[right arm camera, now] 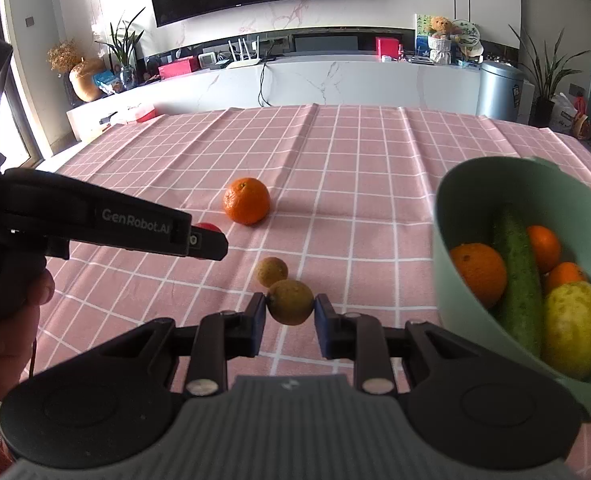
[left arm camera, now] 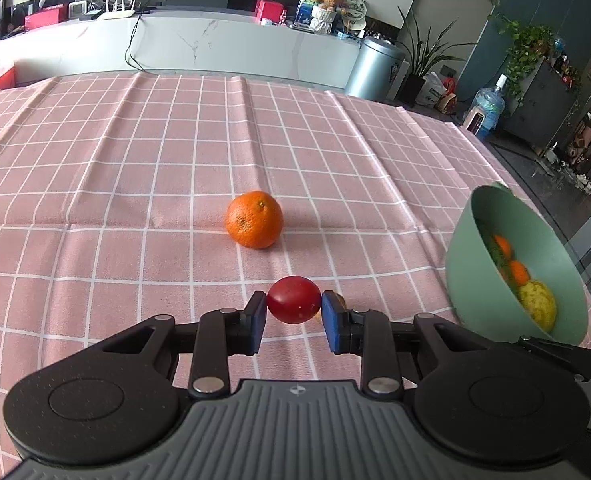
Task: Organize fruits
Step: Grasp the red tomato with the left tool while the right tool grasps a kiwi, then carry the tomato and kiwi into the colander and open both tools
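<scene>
My left gripper (left arm camera: 294,307) is shut on a small red tomato (left arm camera: 293,299), held just above the pink checked cloth. It shows from the side in the right wrist view (right arm camera: 199,242). My right gripper (right arm camera: 289,312) is shut on a small brownish-yellow round fruit (right arm camera: 290,301). A second such fruit (right arm camera: 271,271) lies on the cloth just beyond it. An orange (left arm camera: 254,219) (right arm camera: 246,200) sits on the cloth farther ahead. A green bowl (left arm camera: 535,236) (right arm camera: 451,208) at the right holds oranges, a cucumber (right arm camera: 519,280) and a yellow fruit (right arm camera: 575,328).
The table's far edge (right arm camera: 335,106) faces a white counter with a cable, boxes and routers. A grey bin (right arm camera: 497,90) and potted plants stand beyond the right side. The table's right edge runs just behind the bowl.
</scene>
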`<state>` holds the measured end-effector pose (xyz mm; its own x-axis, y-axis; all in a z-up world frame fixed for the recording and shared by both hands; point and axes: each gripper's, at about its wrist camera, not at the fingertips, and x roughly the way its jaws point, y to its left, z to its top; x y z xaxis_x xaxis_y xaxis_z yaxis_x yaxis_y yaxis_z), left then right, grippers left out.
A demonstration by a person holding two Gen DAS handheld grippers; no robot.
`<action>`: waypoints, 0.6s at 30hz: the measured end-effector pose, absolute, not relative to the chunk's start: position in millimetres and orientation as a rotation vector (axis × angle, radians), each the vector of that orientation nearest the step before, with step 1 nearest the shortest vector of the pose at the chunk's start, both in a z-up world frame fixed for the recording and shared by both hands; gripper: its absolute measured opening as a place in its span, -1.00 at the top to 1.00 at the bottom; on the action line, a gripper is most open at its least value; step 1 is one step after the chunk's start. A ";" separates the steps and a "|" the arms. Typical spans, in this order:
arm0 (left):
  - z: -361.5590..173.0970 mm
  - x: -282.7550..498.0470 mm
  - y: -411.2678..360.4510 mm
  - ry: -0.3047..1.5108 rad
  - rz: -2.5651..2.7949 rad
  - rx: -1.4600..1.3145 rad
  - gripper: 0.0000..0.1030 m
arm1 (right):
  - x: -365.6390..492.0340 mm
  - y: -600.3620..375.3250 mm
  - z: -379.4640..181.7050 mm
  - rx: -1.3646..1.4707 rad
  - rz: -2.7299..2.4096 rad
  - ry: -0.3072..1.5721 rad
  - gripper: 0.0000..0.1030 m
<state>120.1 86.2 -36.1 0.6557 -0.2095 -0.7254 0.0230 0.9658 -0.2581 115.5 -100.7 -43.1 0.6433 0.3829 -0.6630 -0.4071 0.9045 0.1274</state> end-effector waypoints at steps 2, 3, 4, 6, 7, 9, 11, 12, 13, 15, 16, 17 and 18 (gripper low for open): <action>-26.8 116.1 77.8 0.828 -0.152 -0.226 0.35 | 111.2 -108.4 -34.1 -0.036 0.437 0.742 0.57; -22.4 114.5 72.8 0.820 -0.165 -0.219 0.35 | 108.8 -113.2 -28.7 -0.039 0.429 0.739 0.57; -18.3 112.9 67.9 0.814 -0.178 -0.214 0.35 | 107.4 -117.4 -24.4 -0.041 0.421 0.736 0.57; -9.2 110.7 56.5 0.804 -0.209 -0.210 0.35 | 103.6 -129.4 -14.7 -0.040 0.405 0.729 0.57; -6.1 110.5 51.1 0.803 -0.222 -0.211 0.35 | 102.7 -134.9 -10.4 -0.040 0.398 0.727 0.57; -0.2 110.9 40.1 0.808 -0.247 -0.212 0.35 | 100.4 -148.2 -2.1 -0.041 0.383 0.722 0.57; 6.3 111.8 25.0 0.808 -0.276 -0.186 0.35 | 98.3 -161.8 5.3 -0.048 0.361 0.716 0.57; 10.1 112.4 16.7 0.806 -0.293 -0.162 0.35 | 97.6 -169.3 8.4 -0.051 0.348 0.714 0.57; 13.5 113.0 8.5 0.803 -0.311 -0.137 0.35 | 97.6 -176.2 11.0 -0.053 0.336 0.716 0.57; 20.7 115.4 -8.8 0.800 -0.352 -0.079 0.35 | 100.2 -191.3 15.7 -0.058 0.312 0.731 0.57; 23.6 116.7 -17.6 0.801 -0.370 -0.048 0.35 | 101.7 -198.1 16.4 -0.056 0.306 0.744 0.57; 25.7 118.8 -26.5 0.808 -0.386 -0.017 0.35 | 104.4 -205.2 17.6 -0.051 0.304 0.764 0.57; 27.1 121.6 -34.7 0.818 -0.398 0.009 0.35 | 107.0 -210.7 18.2 -0.053 0.308 0.787 0.57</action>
<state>121.6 -34.7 27.1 0.6144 -0.3416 -0.7112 0.3484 0.9262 -0.1440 107.0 -210.7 18.2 0.6635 0.2528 -0.7042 -0.2923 0.9540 0.0671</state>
